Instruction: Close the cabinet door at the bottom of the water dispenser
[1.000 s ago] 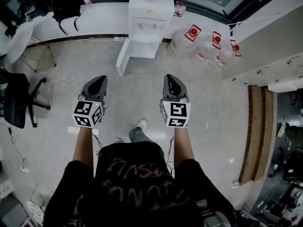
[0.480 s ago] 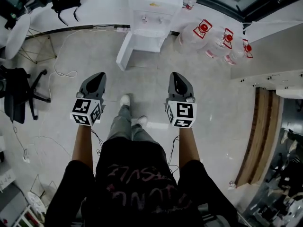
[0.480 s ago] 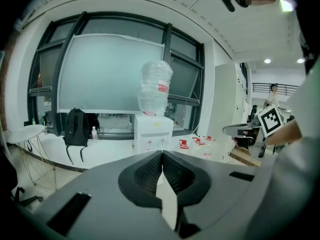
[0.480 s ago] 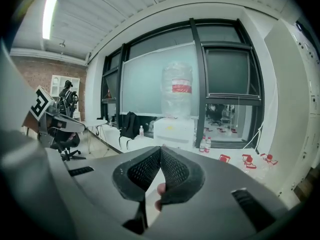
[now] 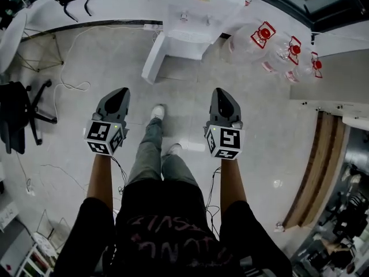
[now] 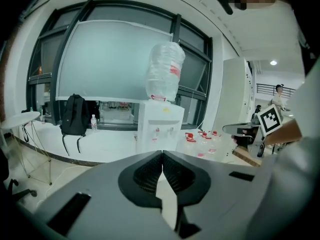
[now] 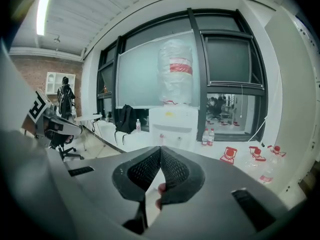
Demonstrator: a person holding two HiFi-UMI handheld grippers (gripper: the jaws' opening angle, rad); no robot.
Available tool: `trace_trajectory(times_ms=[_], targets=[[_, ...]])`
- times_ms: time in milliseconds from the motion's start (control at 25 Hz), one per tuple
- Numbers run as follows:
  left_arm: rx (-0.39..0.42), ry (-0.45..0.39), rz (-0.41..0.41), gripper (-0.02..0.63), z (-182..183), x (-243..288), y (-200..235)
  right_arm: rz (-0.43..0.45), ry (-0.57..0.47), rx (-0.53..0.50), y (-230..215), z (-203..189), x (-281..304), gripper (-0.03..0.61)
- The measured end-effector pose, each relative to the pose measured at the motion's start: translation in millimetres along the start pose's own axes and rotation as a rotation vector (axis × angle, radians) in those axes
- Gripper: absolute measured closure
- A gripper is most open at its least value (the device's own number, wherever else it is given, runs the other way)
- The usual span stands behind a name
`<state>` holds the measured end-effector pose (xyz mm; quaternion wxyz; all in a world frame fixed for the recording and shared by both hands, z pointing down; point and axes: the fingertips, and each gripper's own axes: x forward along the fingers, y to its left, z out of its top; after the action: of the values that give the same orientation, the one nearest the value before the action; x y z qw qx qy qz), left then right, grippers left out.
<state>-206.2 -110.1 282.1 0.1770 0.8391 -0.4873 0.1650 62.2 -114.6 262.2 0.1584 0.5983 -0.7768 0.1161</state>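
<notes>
The white water dispenser [image 5: 196, 10] stands at the top of the head view against the window ledge. Its bottom cabinet door [image 5: 153, 59] hangs open, swung out toward the left. Both grippers are held out over the floor, well short of the dispenser and pointing at it. My left gripper [image 5: 120, 92] is shut and holds nothing. My right gripper [image 5: 221, 90] is also shut and empty. In the left gripper view the dispenser [image 6: 159, 129] with its big bottle [image 6: 165, 71] rises beyond the closed jaw tips [image 6: 162, 153]. The right gripper view shows the dispenser [image 7: 175, 124] above its jaw tips [image 7: 160, 149].
Several large water bottles [image 5: 277, 48] lie on the floor right of the dispenser. An office chair [image 5: 17, 117] stands at the left and cables [image 5: 69, 85] trail across the floor. A wooden board [image 5: 314, 166] runs along the right. A black backpack [image 6: 74, 115] leans on the ledge.
The person has stepped toward the dispenser, which now sits higher in the head view. Both grippers have sunk and moved forward together, staying shut.
</notes>
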Motion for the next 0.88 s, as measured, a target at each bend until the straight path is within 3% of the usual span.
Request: trace_trajectory(times_ms=[240,640,880], targets=[[-0.016,0.025,-0.003,0.6,-42,45,27,0.013,0.01,-0.013,2,-35,51,0.565],[-0.023,0.006,0.019,0.6,-122,125,69,0.026,0.024,0.038,-1,-131,133,0.565],[-0.026,0.001,0.033,0.6,-182,157,90,0.034,0.025,0.017,-3,-193,171,0.565]])
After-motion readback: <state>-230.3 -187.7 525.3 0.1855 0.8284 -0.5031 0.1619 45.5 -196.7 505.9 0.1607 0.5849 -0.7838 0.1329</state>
